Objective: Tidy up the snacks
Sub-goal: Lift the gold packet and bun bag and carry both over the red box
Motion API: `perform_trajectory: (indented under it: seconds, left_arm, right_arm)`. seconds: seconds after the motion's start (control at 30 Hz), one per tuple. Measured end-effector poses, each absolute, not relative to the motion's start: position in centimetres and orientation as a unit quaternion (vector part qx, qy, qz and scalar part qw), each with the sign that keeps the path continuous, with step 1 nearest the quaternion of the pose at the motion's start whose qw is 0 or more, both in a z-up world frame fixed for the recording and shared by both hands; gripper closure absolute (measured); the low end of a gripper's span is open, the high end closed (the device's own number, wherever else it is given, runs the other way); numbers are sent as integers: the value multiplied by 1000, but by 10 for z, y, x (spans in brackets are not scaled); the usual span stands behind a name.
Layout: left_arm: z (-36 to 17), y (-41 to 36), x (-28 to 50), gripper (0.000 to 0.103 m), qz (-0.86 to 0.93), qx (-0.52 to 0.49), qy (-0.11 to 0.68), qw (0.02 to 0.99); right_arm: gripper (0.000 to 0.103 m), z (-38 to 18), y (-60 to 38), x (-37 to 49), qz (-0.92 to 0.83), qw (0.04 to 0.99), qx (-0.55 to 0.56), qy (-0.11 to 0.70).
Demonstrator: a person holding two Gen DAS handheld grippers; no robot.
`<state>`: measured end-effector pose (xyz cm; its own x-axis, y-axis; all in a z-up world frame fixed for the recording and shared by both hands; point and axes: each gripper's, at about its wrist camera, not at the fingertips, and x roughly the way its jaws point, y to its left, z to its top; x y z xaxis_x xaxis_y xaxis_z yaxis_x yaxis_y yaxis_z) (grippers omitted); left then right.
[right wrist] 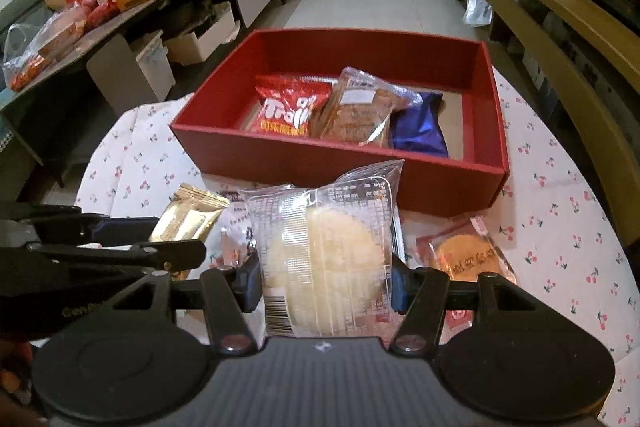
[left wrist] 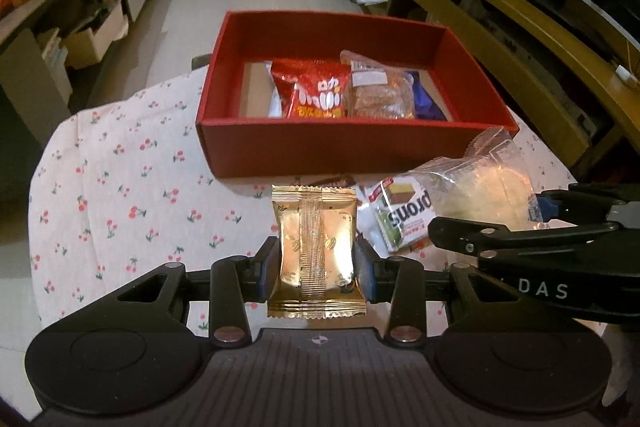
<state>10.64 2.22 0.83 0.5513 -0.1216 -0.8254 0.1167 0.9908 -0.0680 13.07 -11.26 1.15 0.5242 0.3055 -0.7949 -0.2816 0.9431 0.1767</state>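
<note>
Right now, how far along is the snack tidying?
Partly done. The red box already holds a red packet, a clear-wrapped cake and a blue packet. In hand: the left gripper clamps a gold packet, the right gripper a clear-wrapped pastry. An orange cookie packet is on the tablecloth.

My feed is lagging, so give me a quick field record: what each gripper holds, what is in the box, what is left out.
left gripper: shut on gold foil snack packet
right gripper: shut on clear-wrapped pale round pastry
red cardboard box: red chip bag, clear-wrapped brown cake, blue foil packet
left on cherry-print tablecloth: orange round cookie packet
</note>
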Motion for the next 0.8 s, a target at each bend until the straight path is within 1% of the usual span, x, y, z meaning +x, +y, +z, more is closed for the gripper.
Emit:
perform_trajectory:
  seconds: [0.8]
  left_arm:
    - [26, 9, 125, 56, -56, 23, 434, 899]
  right_arm:
    - [34, 24, -123, 147, 149, 887, 38, 435]
